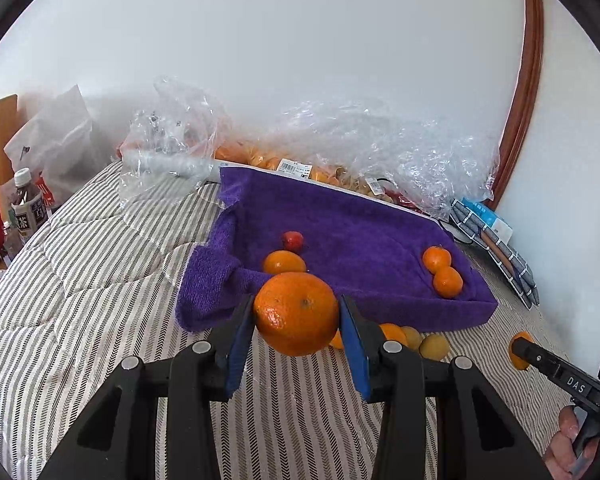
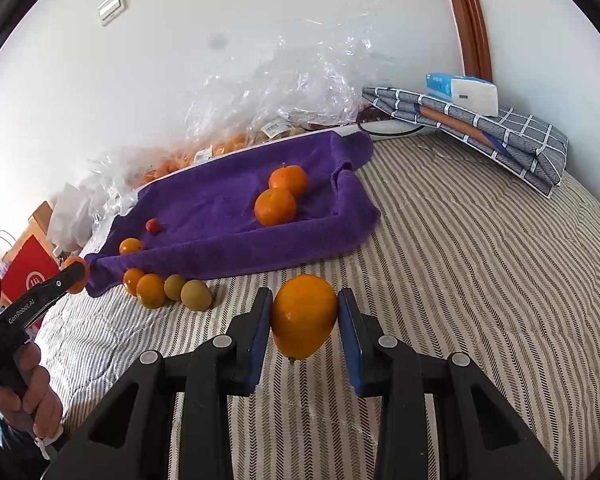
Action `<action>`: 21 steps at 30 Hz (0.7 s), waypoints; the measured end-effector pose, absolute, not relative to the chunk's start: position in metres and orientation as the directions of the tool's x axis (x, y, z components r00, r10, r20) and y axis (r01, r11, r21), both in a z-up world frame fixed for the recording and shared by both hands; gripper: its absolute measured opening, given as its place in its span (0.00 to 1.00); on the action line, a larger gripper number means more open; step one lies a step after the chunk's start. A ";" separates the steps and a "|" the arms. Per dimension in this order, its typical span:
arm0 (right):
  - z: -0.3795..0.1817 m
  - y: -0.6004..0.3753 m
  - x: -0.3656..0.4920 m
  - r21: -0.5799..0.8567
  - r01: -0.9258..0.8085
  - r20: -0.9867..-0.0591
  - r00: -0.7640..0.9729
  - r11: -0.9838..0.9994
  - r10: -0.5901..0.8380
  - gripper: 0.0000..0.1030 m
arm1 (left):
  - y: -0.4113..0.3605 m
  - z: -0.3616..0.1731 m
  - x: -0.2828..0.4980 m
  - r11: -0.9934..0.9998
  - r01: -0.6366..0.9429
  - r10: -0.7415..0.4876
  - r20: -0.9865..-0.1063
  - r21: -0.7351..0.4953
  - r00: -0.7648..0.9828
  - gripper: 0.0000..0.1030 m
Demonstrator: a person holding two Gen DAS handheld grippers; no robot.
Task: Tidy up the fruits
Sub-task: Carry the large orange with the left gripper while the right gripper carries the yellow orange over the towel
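Left tool: left tool [image 1: 297, 312] was clamped on a mandarin [image 1: 296, 312], blue pads [image 1: 240, 344] pressing its sides, fruit held clear above the striped bed [image 1: 80, 280].
Right tool: right tool [image 2: 304, 316] gripped a smooth yellow-orange fruit [image 2: 303, 316] at its widest part, stem end hanging down, above the bedcover.
Handling, mandarin: light, I judged, with a soft, dimpled peel that gives; a hold across the middle suited it, and a hard squeeze could bruise it.
Handling, smooth fruit: glossier skin, likely more slippery; it sat narrow between the pads and could twist.
Loose fruit: four small ones [image 2: 168, 290] lay in a row on the bed, just beside the near edge of the purple towel [image 2: 228, 240].
Towel: it lined a shallow tray; two mandarins [image 2: 280, 196] were touching at one end, a small orange fruit [image 1: 284, 263] and a tiny red one [image 1: 293, 241] at the other.
Writing, near: "DAS" on the right tool's arm; "GenRobot.AI" on the left tool's arm.
Writing, far: bottle [image 1: 26, 208] label showed a tea character; bag [image 1: 380, 160] price stickers were too small to read.
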State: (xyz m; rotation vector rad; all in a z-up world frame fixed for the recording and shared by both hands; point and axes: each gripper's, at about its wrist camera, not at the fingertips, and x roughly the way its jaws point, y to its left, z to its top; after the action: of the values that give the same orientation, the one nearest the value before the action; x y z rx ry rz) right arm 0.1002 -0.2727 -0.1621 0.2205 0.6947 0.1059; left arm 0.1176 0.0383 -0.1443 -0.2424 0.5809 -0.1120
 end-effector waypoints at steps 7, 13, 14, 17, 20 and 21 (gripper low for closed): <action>-0.144 -0.265 0.112 0.258 -0.046 -0.599 0.776 0.965 0.197 0.32 | 0.042 -0.146 0.120 0.964 0.023 -0.167 -0.537 -0.265 0.827 0.39; -0.123 -0.259 0.118 0.244 -0.073 -0.563 0.801 0.967 0.203 0.32 | 0.051 -0.148 0.124 0.952 -0.005 -0.172 -0.552 -0.305 0.816 0.39; -0.120 -0.259 0.119 0.237 -0.072 -0.560 0.805 0.969 0.197 0.32 | 0.051 -0.149 0.124 0.953 -0.012 -0.166 -0.554 -0.303 0.816 0.39; -0.117 -0.259 0.123 0.236 -0.075 -0.557 0.806 0.969 0.198 0.32 | 0.052 -0.149 0.124 0.952 -0.018 -0.161 -0.551 -0.305 0.819 0.39; -0.116 -0.260 0.127 0.235 -0.071 -0.553 0.810 0.969 0.193 0.32 | 0.053 -0.149 0.124 0.952 -0.024 -0.158 -0.555 -0.306 0.817 0.39; -0.115 -0.260 0.128 0.235 -0.072 -0.552 0.811 0.969 0.194 0.32 | 0.054 -0.149 0.125 0.951 -0.025 -0.159 -0.556 -0.309 0.816 0.39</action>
State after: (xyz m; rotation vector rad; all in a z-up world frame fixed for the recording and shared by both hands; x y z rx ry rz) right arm 0.1282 -0.2600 -0.1153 0.2075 0.6098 0.1429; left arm 0.1249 0.0541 -0.1488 -0.3120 0.6155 -0.0727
